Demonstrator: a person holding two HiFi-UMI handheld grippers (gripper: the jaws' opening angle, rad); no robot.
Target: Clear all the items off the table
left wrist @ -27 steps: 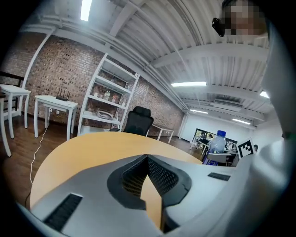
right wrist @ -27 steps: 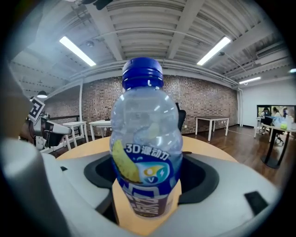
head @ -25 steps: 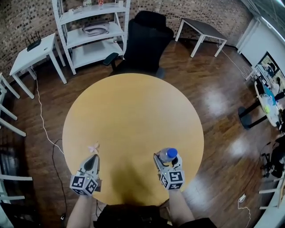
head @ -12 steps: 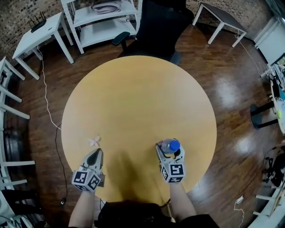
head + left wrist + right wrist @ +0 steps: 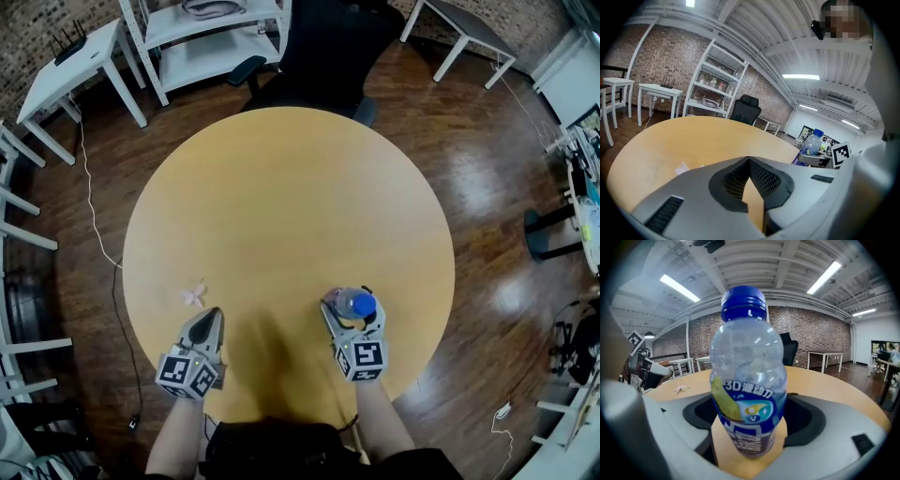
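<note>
Head view: bottle [image 5: 356,303] near table [image 5: 281,206] edge, btw opening right claw [image 5: 347,309], prob. loose; left claw [image 5: 208,317] together.

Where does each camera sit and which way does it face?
Head view: on the person's head, looking down at the table; forearms, left gripper, right gripper show.
Left gripper view: on that gripper, looking across the table; its shut jaws show.
Right gripper view: on that gripper, facing the bottle between its opening jaws.
Shared: all three show the bottle.
</note>
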